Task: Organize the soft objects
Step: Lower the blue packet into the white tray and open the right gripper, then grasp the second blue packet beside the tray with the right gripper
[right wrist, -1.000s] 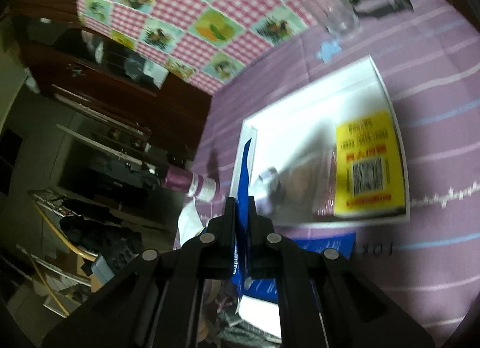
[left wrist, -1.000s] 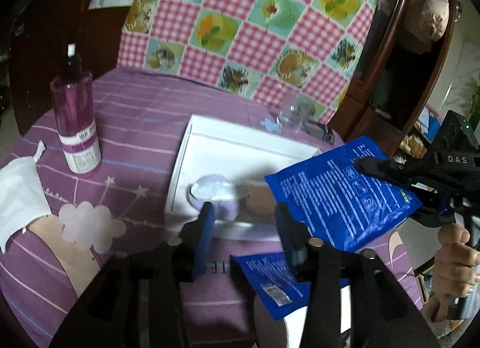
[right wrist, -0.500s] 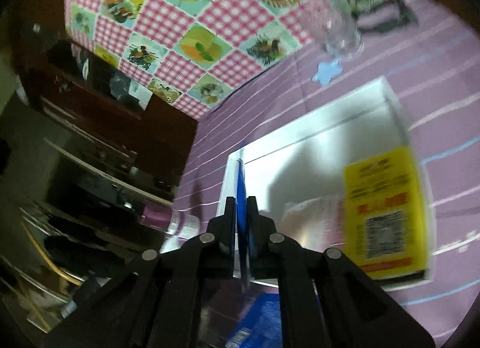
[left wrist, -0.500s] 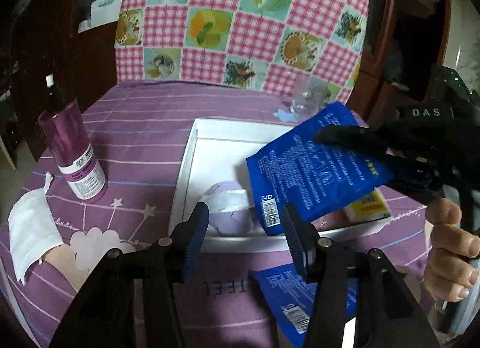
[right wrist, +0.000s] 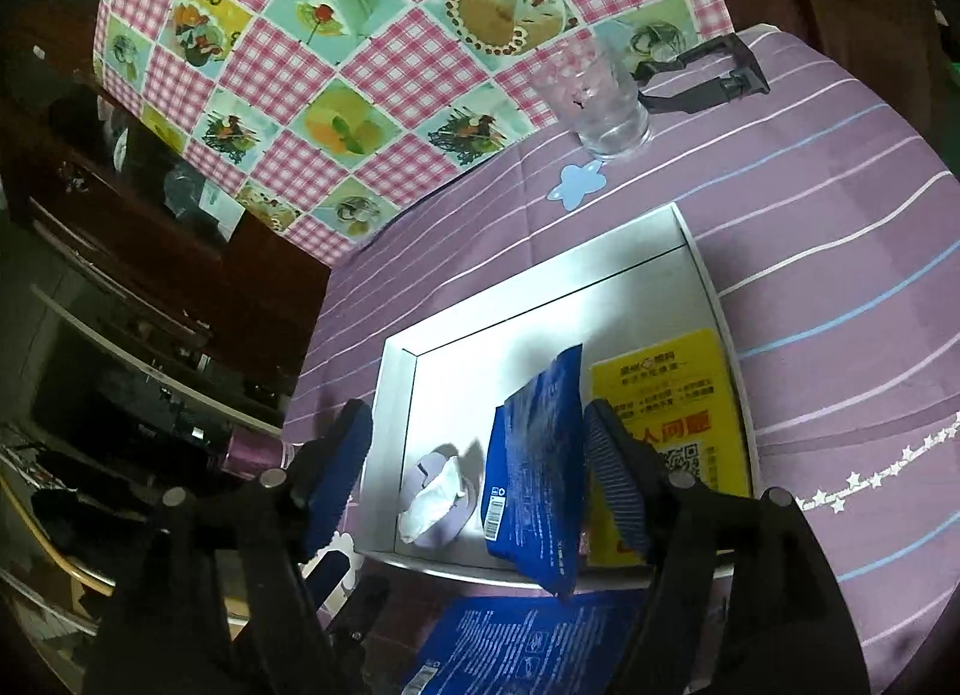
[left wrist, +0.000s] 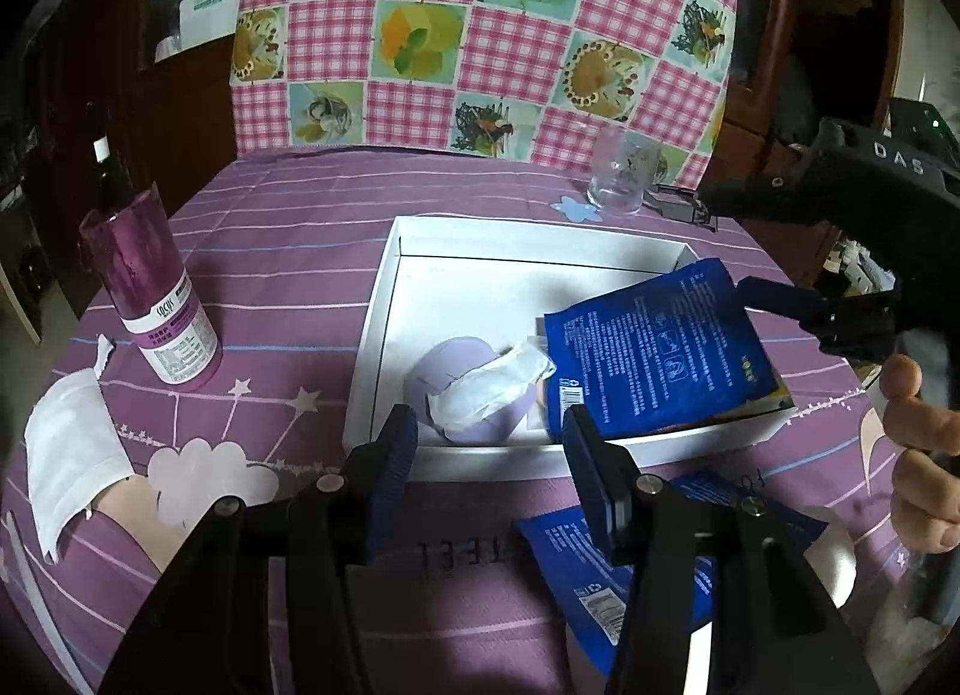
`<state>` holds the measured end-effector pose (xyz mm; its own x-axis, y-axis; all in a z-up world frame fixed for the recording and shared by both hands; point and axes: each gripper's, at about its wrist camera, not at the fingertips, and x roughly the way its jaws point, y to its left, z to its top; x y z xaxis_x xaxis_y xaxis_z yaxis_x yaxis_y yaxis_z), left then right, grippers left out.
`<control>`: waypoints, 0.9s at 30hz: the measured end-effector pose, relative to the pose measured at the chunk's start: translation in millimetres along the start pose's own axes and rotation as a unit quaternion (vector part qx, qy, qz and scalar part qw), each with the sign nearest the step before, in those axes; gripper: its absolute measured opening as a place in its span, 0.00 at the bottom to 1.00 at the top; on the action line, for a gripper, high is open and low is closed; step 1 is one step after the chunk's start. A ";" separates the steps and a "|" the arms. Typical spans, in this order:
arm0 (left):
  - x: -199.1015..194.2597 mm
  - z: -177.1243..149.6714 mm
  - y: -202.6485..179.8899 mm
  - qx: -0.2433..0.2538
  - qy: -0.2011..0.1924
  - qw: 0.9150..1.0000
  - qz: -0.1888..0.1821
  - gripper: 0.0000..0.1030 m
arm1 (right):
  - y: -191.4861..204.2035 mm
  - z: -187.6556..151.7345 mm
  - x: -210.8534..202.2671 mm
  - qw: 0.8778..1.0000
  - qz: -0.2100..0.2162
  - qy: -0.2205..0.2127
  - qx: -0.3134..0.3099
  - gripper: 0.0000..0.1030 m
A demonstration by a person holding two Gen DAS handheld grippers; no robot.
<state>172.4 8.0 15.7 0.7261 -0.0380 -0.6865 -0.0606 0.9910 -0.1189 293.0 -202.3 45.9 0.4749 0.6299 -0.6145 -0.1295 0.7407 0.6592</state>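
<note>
Right wrist, yellow card (right wrist: 672, 395) half hidden

A purple-clothed table (left wrist: 312, 227) carries a white tray (left wrist: 384, 299); left of it a bottle (left wrist: 156, 299), behind it a glass (left wrist: 621, 179).

My right gripper (right wrist: 474, 473) points down at a slant and its jaws have just been opening; they stand wide now, with the blue pouch (right wrist: 537, 479) loose between them; my left gripper (left wrist: 489, 455) is half open and holds nothing; a hand (left wrist: 918, 455) grips the right handle.
</note>
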 end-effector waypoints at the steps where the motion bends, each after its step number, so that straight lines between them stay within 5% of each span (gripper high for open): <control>1: -0.5 -0.2 0.7 -0.003 0.002 1.000 -0.006 0.49 | 0.8 -0.1 3.8 1.000 0.002 0.004 0.000 0.72; 5: -1.1 -0.2 3.9 -0.023 0.019 0.999 -0.044 0.49 | 8.7 3.2 30.2 0.999 -0.012 0.025 -0.026 0.72; 7: 0.6 -1.6 4.9 -0.029 0.040 0.996 -0.072 0.49 | 21.9 7.0 42.5 0.994 -0.060 0.047 -0.079 0.72; 11: 6.1 -7.1 8.3 -0.043 0.091 0.989 -0.107 0.49 | 36.7 10.7 16.3 0.979 -0.144 -0.035 -0.143 0.72; 13: 9.4 -9.0 11.9 -0.062 0.118 0.983 -0.124 0.49 | 33.4 12.2 -0.3 0.977 -0.151 -0.040 -0.142 0.72; 20: 16.1 -16.1 18.9 -0.095 0.185 0.969 -0.137 0.49 | 7.9 -12.1 -14.7 0.973 -0.158 0.085 -0.147 0.72; 24: 20.9 -21.4 20.7 -0.108 0.216 0.959 -0.150 0.49 | -21.3 -33.1 -1.9 0.969 -0.130 0.190 -0.092 0.72; 27: 23.7 -22.8 24.3 -0.125 0.220 0.953 -0.165 0.49 | -43.4 -40.0 9.3 0.964 -0.121 0.231 -0.050 0.70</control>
<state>172.5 28.3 -19.9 0.3791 -0.4465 -0.8105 -0.0795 0.8570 -0.5092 268.2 -219.3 -5.7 0.0671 0.4550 -0.8880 -0.1577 0.8836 0.4408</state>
